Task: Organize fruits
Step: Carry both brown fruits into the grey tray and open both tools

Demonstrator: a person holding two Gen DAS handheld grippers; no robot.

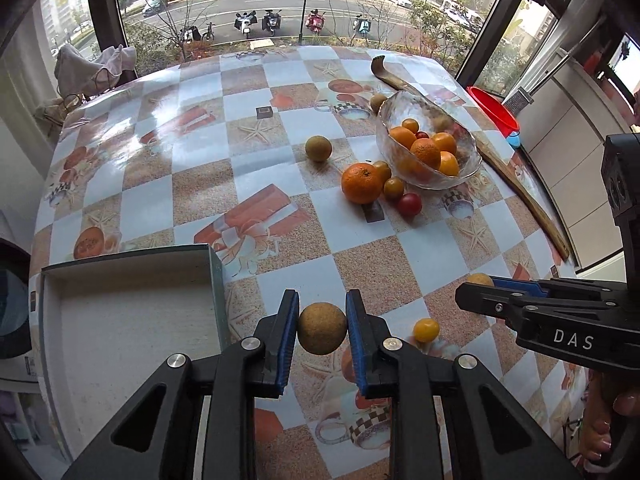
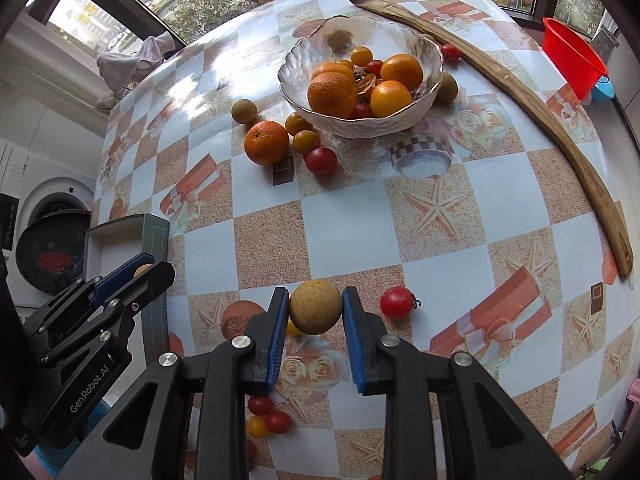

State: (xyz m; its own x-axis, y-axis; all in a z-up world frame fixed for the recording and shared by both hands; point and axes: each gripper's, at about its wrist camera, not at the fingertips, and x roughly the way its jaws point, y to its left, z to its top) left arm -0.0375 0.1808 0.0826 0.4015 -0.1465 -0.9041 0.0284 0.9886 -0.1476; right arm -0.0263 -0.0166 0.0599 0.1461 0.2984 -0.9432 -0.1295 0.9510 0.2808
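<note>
My left gripper [image 1: 322,330] is shut on a round tan longan [image 1: 322,329], held above the table beside an open white box [image 1: 120,320]. My right gripper [image 2: 315,312] is shut on another tan longan [image 2: 316,307]. Each gripper shows in the other's view: the right gripper [image 1: 472,292] at the right edge, the left gripper [image 2: 154,266] at the lower left. A glass bowl [image 1: 468,168] [image 2: 424,116] holds oranges and small tomatoes. Beside it lie an orange [image 1: 362,183] [image 2: 267,143], a loose longan [image 1: 318,148] [image 2: 244,111] and a red tomato [image 1: 409,204] [image 2: 321,161].
A red cherry tomato [image 2: 397,302] lies right of my right gripper, a yellow one [image 1: 426,330] near the front. More small tomatoes [image 2: 268,416] sit below. A long wooden stick [image 2: 540,108] curves along the table's right side. A red basin [image 2: 572,56] stands past the edge.
</note>
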